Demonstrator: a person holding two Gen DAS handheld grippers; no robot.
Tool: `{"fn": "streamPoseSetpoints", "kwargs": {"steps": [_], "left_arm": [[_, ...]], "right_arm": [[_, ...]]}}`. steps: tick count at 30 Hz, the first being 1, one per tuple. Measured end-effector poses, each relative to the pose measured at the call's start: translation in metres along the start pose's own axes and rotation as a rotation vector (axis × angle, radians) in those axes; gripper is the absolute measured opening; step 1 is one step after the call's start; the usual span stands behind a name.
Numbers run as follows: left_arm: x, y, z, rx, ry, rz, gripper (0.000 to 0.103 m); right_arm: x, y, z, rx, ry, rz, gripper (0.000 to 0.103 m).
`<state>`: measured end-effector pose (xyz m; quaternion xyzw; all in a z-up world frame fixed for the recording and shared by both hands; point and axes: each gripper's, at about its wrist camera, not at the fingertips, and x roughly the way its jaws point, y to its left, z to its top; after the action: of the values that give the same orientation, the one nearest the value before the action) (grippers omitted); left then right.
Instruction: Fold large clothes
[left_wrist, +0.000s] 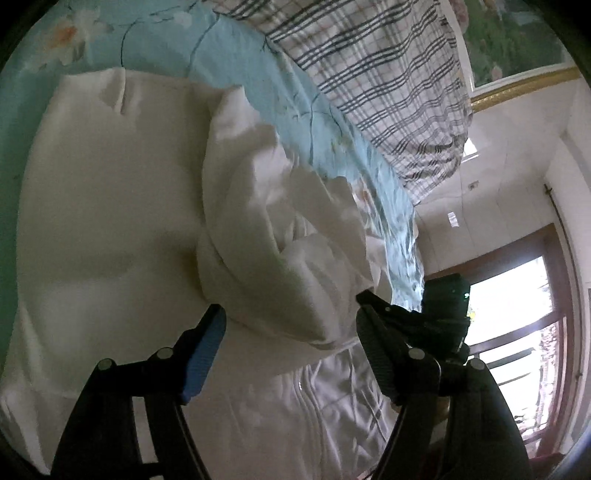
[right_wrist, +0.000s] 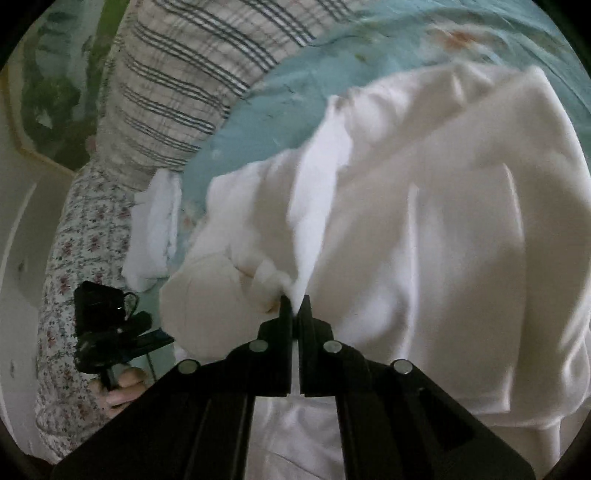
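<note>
A large white garment (left_wrist: 110, 184) lies spread on the bed, with one part bunched into a thick roll (left_wrist: 280, 229). My left gripper (left_wrist: 288, 302) is open, and the roll's lower edge sits between its fingers without touching the pads. In the right wrist view the same garment (right_wrist: 443, 221) fills the frame. My right gripper (right_wrist: 295, 299) is shut on a pinch of it, and folds fan out from the tips. The right gripper's black housing (left_wrist: 445, 295) shows just past the left gripper's right finger.
A light blue floral sheet (left_wrist: 258, 74) covers the bed, and a plaid blanket (left_wrist: 388, 74) lies along its far side. A small white cloth (right_wrist: 155, 229) rests near flowered fabric (right_wrist: 74, 240). A hand (right_wrist: 122, 391) holds the left tool. A window (left_wrist: 517, 295) is at right.
</note>
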<state>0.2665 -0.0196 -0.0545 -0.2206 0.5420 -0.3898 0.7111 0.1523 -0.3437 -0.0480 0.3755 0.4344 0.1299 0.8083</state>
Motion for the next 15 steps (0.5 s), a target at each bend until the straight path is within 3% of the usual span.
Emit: {"fn": "streamPoseSetpoints", "kwargs": {"steps": [5, 7, 8, 11, 15], "left_arm": [[0.009, -0.003, 0.01, -0.009, 0.005, -0.002, 0.07], [0.014, -0.007, 0.016, 0.035, -0.018, 0.054, 0.034], [0.018, -0.01, 0.019, 0.061, -0.015, 0.077, 0.002], [0.008, -0.039, 0.026, 0.182, -0.104, 0.149, 0.004], [-0.02, -0.066, 0.02, 0.279, -0.224, 0.147, 0.004]], "right_arm": [[-0.001, -0.003, 0.0, -0.002, -0.01, 0.013, 0.002], [-0.003, 0.0, 0.002, -0.01, -0.015, 0.019, 0.002], [-0.003, 0.002, 0.005, -0.011, -0.02, 0.026, 0.002], [-0.012, 0.013, 0.017, -0.039, -0.059, 0.044, 0.002], [-0.052, 0.038, 0.037, -0.111, -0.221, 0.132, 0.002]]}}
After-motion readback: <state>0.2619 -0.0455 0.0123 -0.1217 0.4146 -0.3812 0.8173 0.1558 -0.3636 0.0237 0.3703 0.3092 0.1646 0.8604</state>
